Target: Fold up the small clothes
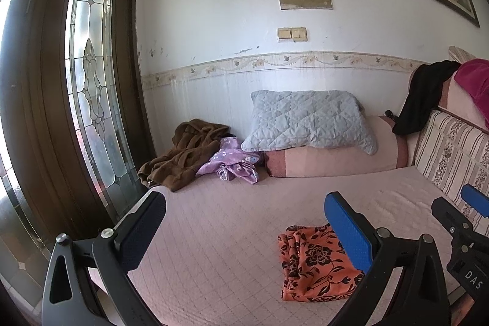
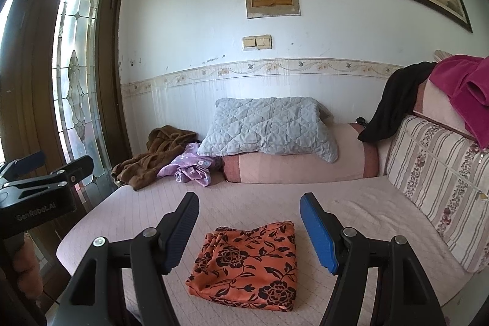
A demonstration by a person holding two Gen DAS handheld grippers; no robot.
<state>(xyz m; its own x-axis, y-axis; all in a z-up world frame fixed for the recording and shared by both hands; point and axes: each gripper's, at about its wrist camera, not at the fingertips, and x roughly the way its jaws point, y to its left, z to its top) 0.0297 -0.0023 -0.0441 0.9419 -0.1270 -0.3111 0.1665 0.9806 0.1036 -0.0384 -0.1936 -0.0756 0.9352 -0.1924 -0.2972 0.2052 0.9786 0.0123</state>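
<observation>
Folded orange cloth (image 2: 249, 266), long axis away

Folded garment (image 2: 249, 265) lying on the near part of the bed cover (image 2: 259, 203), between the spread fingers of the right gripper (image 2: 249, 229) — bolster (image 2: 293, 167) behind it bearing a pillow (image 2: 269, 127), two crumpled garments (image 2: 171, 158) left of the bolster, backrest cushion (image 2: 437, 188) at right.

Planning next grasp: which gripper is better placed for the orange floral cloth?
Right. The folded orange black-flowered cloth lies centred between the open right gripper fingers; for the open left gripper it sits off to the right.
</observation>
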